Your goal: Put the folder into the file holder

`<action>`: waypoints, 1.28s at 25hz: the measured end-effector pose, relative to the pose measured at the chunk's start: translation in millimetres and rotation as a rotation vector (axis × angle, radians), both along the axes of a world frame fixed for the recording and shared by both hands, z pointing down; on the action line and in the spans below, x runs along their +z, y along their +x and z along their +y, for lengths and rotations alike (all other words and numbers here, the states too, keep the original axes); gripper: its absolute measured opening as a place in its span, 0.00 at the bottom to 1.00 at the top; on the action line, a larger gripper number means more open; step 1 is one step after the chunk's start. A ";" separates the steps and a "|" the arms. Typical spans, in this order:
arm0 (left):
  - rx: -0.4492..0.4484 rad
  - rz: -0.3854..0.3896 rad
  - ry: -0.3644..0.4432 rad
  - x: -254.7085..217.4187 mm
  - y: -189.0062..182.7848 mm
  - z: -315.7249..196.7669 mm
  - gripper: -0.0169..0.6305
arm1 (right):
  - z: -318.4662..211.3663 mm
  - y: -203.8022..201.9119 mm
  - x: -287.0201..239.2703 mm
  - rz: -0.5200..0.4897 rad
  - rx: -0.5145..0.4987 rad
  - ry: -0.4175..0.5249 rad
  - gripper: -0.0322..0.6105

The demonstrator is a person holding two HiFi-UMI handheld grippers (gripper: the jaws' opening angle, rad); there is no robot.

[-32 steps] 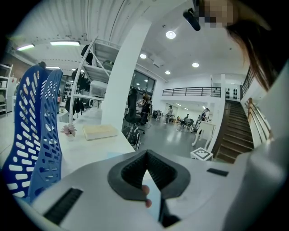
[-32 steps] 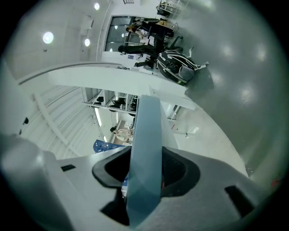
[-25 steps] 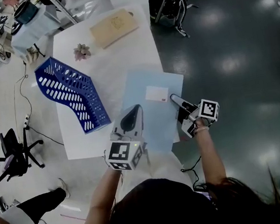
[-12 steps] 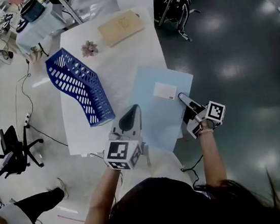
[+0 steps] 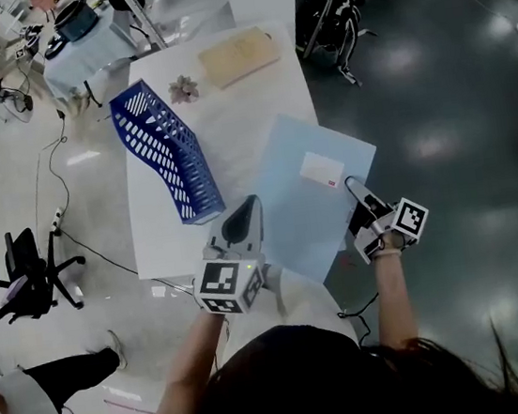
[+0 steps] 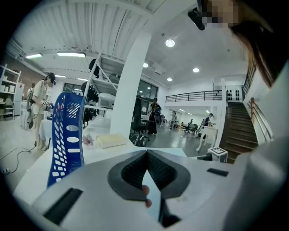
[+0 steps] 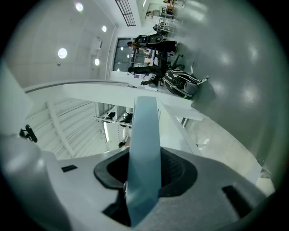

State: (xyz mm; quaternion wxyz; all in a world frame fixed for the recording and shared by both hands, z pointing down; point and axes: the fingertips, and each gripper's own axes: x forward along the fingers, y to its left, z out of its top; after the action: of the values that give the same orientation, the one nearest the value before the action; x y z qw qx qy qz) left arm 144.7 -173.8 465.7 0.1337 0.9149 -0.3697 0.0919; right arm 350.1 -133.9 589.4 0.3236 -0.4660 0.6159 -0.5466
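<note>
A light blue folder [image 5: 307, 209] with a white label [image 5: 320, 170] hangs tilted over the right side of the white table [image 5: 165, 247]. My left gripper [image 5: 247, 205] is shut on its left edge; in the left gripper view only a thin sliver of folder [image 6: 151, 194] shows between the closed pads. My right gripper [image 5: 353, 186] is shut on the right edge, where the folder [image 7: 144, 149] runs edge-on through its jaws. The blue perforated file holder [image 5: 168, 152] lies on its side on the table, left of the folder and beyond the left gripper [image 6: 146, 153].
A tan board [image 5: 237, 55] and a small flower-like object [image 5: 184, 90] sit at the table's far end. Dark floor lies to the right, with a black chair [image 5: 337, 11] beyond. An office chair [image 5: 32, 278] and a person [image 5: 38, 401] are on the left.
Both grippers have risen with the folder held between them, lifting it off the table. The left gripper now sits closer to the file holder's near end.
</note>
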 end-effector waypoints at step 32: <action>-0.058 0.019 0.050 -42.3 -94.6 19.5 0.03 | 27.6 -46.4 -94.9 0.057 0.113 0.145 0.29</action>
State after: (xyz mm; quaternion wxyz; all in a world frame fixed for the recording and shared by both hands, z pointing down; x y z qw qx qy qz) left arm 50.1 -154.2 423.4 0.1170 0.9077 -0.3969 0.0700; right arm 303.7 -106.3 494.6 0.3694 -0.4907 0.6356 -0.4678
